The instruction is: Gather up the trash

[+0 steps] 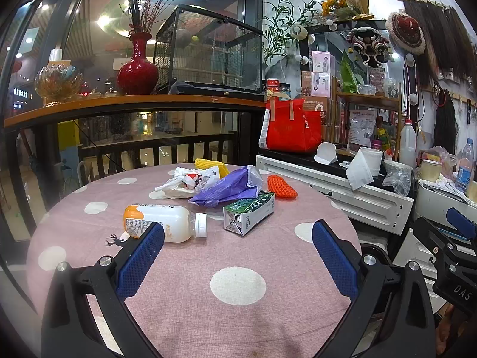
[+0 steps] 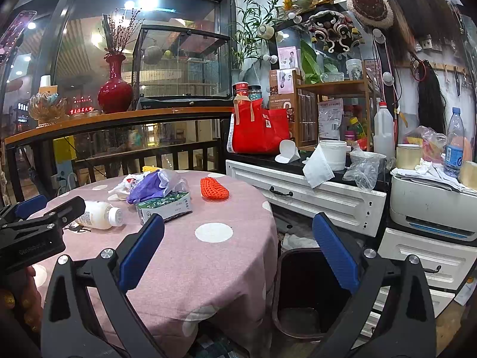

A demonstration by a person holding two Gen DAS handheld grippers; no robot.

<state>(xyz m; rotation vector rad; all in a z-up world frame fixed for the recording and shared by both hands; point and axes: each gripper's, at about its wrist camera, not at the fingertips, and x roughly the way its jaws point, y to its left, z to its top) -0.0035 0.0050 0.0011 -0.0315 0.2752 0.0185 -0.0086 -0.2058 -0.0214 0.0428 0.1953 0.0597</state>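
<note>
On the round pink polka-dot table (image 1: 193,313) lies a heap of trash: a white bottle with an orange base (image 1: 162,222) on its side, a green-and-white carton (image 1: 249,213), a purple bag (image 1: 229,186), a crumpled white bag (image 1: 187,182), a yellow foam net (image 1: 210,165) and an orange foam net (image 1: 281,187). My left gripper (image 1: 238,232) hovers open just in front of the bottle and carton, with nothing between its fingers. My right gripper (image 2: 238,229) is open and empty over the table's right edge. Below it stands a dark trash bin (image 2: 310,298). The bottle (image 2: 101,210) and carton (image 2: 165,205) lie to its left.
A white drawer cabinet (image 2: 313,197) right of the table carries a red tote bag (image 2: 259,131), a tissue, plastic tubs and bottles. A white printer (image 2: 432,205) sits further right. Behind the table runs a wooden-topped railing (image 1: 134,103) with a red vase (image 1: 137,71) and a glass cage.
</note>
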